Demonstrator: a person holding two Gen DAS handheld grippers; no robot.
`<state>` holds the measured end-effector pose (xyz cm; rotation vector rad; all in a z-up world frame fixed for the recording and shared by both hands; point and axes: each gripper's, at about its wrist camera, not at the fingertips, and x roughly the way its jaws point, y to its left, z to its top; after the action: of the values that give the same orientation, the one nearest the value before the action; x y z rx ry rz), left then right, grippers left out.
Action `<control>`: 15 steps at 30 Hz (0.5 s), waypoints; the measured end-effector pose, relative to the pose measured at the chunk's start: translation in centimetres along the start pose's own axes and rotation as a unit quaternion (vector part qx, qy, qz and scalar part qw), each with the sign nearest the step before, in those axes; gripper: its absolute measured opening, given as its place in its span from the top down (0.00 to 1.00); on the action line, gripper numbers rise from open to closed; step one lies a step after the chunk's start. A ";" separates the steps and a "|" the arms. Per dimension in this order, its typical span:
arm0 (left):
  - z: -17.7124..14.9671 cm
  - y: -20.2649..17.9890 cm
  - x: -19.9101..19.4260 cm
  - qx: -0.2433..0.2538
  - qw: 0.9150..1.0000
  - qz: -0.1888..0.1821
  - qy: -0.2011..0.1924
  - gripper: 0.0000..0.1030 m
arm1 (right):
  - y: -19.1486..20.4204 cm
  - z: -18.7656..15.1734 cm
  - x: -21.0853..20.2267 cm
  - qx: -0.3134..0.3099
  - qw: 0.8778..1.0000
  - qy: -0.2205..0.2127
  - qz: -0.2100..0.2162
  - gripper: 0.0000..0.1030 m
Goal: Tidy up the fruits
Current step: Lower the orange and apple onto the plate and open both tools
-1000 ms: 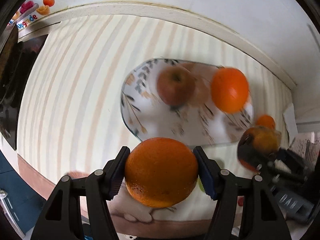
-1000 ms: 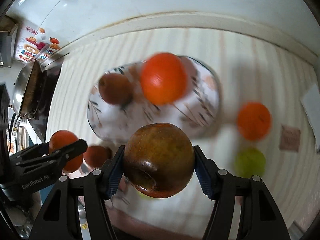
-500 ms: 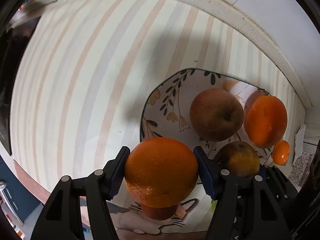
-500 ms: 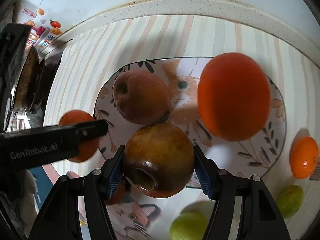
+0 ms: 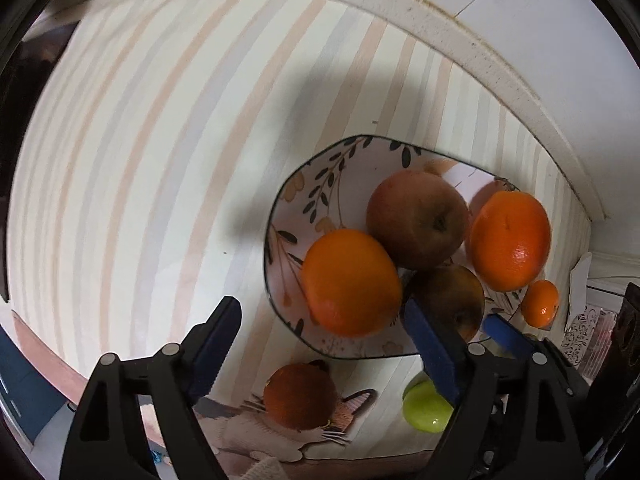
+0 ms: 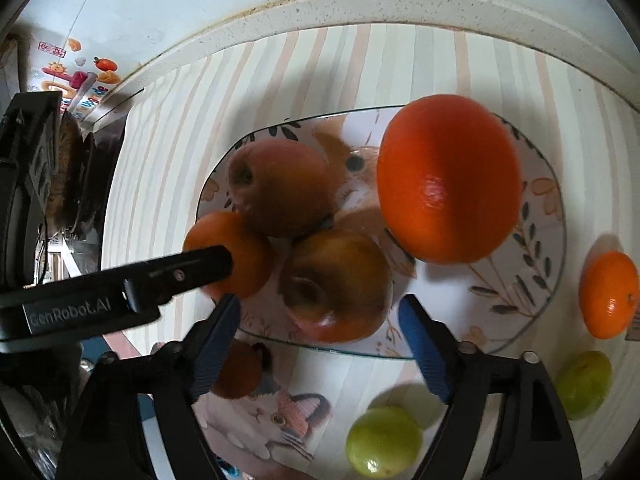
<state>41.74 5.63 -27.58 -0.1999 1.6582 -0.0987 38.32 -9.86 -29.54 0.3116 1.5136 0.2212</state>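
Both tongs are spread with nothing between the fingers. The left tongs (image 5: 320,332) flank the near orange (image 5: 352,282), which rests at the plate (image 5: 288,188) edge in the lower middle of the left view. The right tongs (image 6: 318,330) stand either side of the brown apple (image 6: 336,284), which sits at the plate's near edge in the lower middle of the right view.

Judging from this, the step in hand is the release of two fruits onto the plate. Next, each tong needs to back away without nudging its fruit, then go for the loose pieces.

The plate holds four fruits: the near orange, the brown apple, a red apple (image 5: 418,220) behind them, and a large orange (image 5: 510,240) to the right.

Off the plate on the worktop (image 5: 140,160) lie a small orange (image 6: 608,294) at right, two green fruits (image 6: 384,442) at lower right, and a dark reddish fruit (image 5: 300,396) at the bottom on a cat picture.
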 end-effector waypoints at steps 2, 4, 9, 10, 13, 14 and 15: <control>-0.7 0.2 -0.9 0.001 1.000 0.005 -0.014 0.19 | 0.0 -0.2 -1.0 -0.002 1.000 -0.003 -0.012 0.10; -1.9 0.2 -2.1 0.005 0.999 0.017 -0.034 0.19 | -0.1 -0.6 -2.3 -0.007 0.999 -0.014 -0.030 0.09; -4.5 -0.4 -4.6 0.020 0.994 0.061 -0.087 0.19 | -0.5 -1.5 -5.1 -0.014 0.997 -0.042 -0.064 0.09; -5.3 -0.5 -5.1 0.021 0.993 0.065 -0.098 0.19 | -0.6 -1.7 -5.7 -0.014 0.997 -0.047 -0.067 0.09; -6.8 -0.9 -6.3 0.022 0.990 0.070 -0.124 0.19 | -0.8 -2.6 -7.3 -0.015 0.995 -0.062 -0.076 0.09; -7.1 -1.0 -6.6 0.022 0.989 0.071 -0.131 0.19 | -0.8 -2.9 -7.8 -0.016 0.995 -0.066 -0.078 0.09; -7.9 -1.2 -7.2 0.024 0.987 0.072 -0.141 0.19 | -0.7 -3.4 -8.5 -0.017 0.994 -0.074 -0.081 0.09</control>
<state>34.58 5.36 -19.58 -0.0531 1.3811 -0.0002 34.47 -13.16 -21.92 0.1736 1.3800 0.0932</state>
